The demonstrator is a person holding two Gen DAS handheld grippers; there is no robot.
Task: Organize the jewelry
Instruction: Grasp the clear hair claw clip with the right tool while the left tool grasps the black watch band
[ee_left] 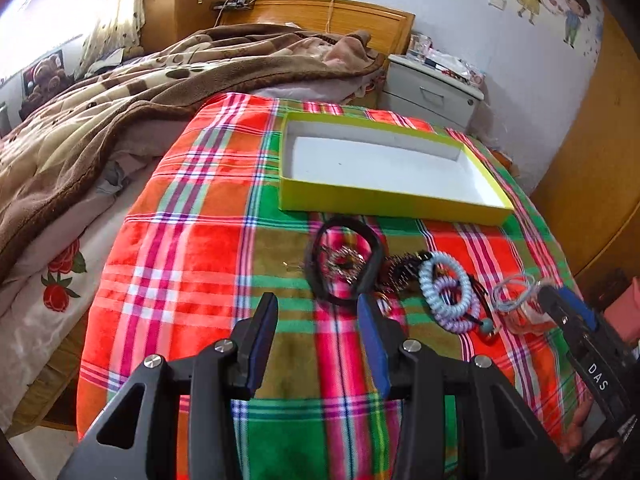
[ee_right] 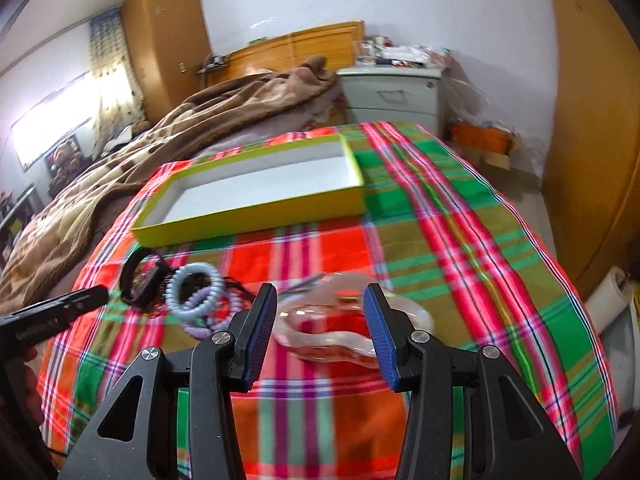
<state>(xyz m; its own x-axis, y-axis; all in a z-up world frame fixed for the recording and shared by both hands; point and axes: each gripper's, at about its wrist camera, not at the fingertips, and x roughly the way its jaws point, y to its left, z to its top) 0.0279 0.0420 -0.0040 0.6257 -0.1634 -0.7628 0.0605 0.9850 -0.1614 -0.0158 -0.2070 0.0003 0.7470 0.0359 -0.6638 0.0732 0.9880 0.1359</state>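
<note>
Both wrist views downward, sharing box (ee_left: 384,200) closely.

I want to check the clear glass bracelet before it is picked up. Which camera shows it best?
The right wrist view: the clear glass bracelet lies whole between the open fingers, slightly blurred. The left wrist view shows only part of it, behind the right gripper.

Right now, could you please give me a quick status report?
Left gripper open, empty. Right gripper open, clear bangle between its fingers, untouched. Yellow box empty; hair ties and black band on cloth.
</note>
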